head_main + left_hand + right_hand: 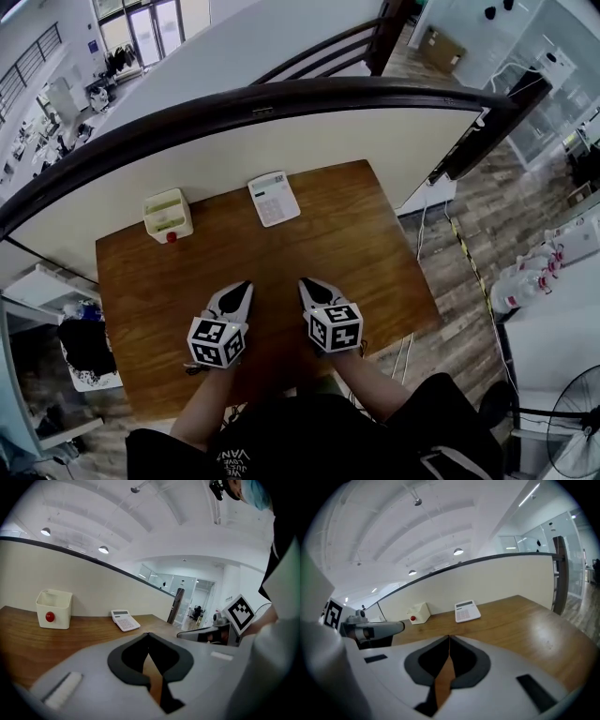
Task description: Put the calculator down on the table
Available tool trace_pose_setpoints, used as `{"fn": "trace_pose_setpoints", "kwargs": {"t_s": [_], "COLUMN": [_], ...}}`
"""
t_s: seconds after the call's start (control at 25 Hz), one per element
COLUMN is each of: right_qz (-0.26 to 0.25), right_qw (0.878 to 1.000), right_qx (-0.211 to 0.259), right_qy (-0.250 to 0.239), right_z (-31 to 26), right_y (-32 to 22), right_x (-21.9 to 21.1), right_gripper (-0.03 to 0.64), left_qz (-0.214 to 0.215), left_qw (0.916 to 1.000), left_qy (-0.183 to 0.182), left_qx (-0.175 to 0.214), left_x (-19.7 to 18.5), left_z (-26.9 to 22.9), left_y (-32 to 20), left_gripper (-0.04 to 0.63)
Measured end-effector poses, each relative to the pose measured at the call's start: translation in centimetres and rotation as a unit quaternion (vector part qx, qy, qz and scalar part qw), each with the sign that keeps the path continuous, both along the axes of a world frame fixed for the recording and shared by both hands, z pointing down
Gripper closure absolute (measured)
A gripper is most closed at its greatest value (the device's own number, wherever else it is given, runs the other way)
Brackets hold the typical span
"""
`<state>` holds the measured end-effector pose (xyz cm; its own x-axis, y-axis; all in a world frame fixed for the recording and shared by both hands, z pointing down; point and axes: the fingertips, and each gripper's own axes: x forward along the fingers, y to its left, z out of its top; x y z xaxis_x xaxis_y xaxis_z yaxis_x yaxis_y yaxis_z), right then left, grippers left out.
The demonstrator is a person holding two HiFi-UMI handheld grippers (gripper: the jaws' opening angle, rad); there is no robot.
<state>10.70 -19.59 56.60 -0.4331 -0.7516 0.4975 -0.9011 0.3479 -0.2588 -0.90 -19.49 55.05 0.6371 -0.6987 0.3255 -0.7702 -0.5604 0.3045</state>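
Observation:
The white calculator [274, 198] lies flat on the brown table [356, 253] near its far edge, away from both grippers. It also shows in the left gripper view as the calculator [124, 619] and in the right gripper view as the calculator [467, 611]. My left gripper [246, 285] hovers over the near part of the table, shut with nothing between its jaws. Beside it, my right gripper [304, 282] is also shut and empty. The jaw tips meet in both gripper views: left gripper [148, 633], right gripper [449, 636].
A small cream box with a red button [168, 216] stands at the table's far left. A curved white partition with a dark rail [281, 94] backs the table. A fan [577, 417] stands on the floor at right.

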Motion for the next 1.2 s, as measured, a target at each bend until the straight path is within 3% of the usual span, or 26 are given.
{"fn": "trace_pose_setpoints", "kwargs": {"t_s": [0.64, 1.2], "right_qz": [0.03, 0.022], "right_qw": [0.999, 1.0], "right_qx": [0.013, 0.009], "right_qy": [0.006, 0.012], "right_z": [-1.4, -0.8], "right_y": [8.7, 13.0], "right_x": [-0.2, -1.5], "right_gripper": [0.603, 0.604], "left_qz": [0.041, 0.044], "left_qw": [0.9988, 0.999], "left_qy": [-0.007, 0.01], "left_qx": [0.025, 0.003], "left_x": [-0.9, -1.7], "left_z": [-2.0, -0.6], "left_y": [7.8, 11.8], "left_gripper": [0.583, 0.583]}}
